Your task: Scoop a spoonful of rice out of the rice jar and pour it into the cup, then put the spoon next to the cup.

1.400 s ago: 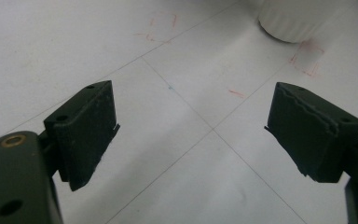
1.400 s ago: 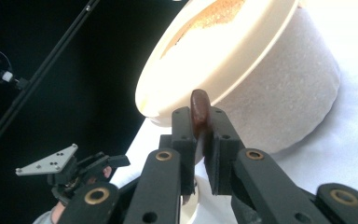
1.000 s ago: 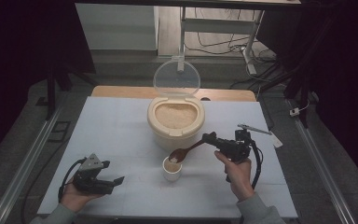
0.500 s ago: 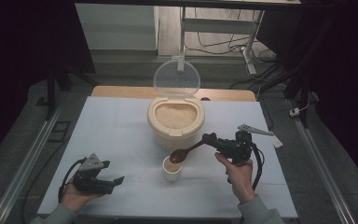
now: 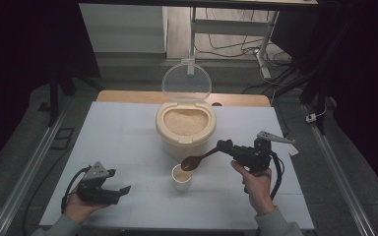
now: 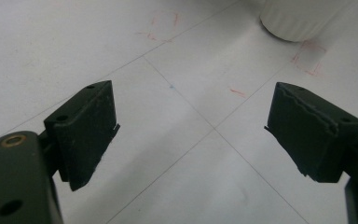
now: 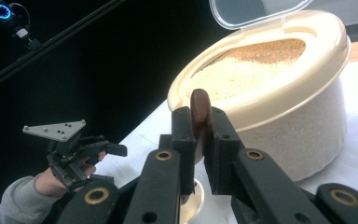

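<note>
A cream container (image 5: 185, 132) full of pale grain stands mid-table with its clear lid (image 5: 186, 82) tipped up behind it. In front of it sits a small white cup (image 5: 181, 178) holding some grain. My right gripper (image 5: 224, 146) is shut on the handle of a brown spoon (image 5: 193, 162), whose bowl hangs just above the cup's far rim. In the right gripper view the spoon handle (image 7: 199, 109) is pinched between the jaws of the right gripper (image 7: 199, 140), in front of the container (image 7: 279, 107). My left gripper (image 5: 123, 192) rests open at the front left; in the left gripper view (image 6: 191, 135) nothing lies between its jaws.
The white table top (image 5: 128, 132) has bare room left of the container. A wooden board edge (image 5: 236, 100) runs along the back. Metal rails (image 5: 29, 167) flank both sides. Faint red marks (image 6: 307, 58) show on the surface near a white ribbed base (image 6: 303, 18).
</note>
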Tool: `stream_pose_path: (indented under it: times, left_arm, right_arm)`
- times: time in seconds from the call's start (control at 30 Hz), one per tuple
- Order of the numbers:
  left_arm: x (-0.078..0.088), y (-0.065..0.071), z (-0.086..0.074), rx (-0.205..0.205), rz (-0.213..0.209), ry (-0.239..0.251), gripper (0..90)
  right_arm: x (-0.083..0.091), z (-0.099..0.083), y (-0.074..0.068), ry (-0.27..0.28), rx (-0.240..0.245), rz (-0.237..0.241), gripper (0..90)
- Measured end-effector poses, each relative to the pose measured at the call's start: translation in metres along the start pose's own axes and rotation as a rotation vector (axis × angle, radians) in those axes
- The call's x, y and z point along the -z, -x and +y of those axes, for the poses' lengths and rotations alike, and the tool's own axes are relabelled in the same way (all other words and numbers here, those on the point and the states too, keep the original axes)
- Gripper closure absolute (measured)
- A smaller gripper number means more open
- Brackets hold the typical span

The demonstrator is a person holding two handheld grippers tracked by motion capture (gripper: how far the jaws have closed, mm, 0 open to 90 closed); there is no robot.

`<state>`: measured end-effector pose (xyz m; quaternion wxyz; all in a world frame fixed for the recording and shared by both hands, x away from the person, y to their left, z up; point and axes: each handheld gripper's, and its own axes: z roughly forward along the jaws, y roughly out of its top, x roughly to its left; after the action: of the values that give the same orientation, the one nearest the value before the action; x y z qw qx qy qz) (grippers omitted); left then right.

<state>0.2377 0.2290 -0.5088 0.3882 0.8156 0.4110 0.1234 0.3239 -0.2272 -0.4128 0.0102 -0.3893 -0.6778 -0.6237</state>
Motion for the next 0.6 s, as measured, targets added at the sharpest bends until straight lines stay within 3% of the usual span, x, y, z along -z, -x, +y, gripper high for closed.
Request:
stream_pose_path:
  times: [0.4, 0.6]
  left_arm:
    - [0.001, -0.001, 0.000, -0.001, 0.002, 0.002, 15.7]
    - [0.000, 0.000, 0.000, 0.001, -0.001, 0.001, 15.7]
  right_arm:
    - [0.018, 0.008, -0.005, 0.000, 0.108, 0.005, 83.2]
    - [0.033, 0.015, -0.004, -0.038, 0.160, -0.006, 83.2]
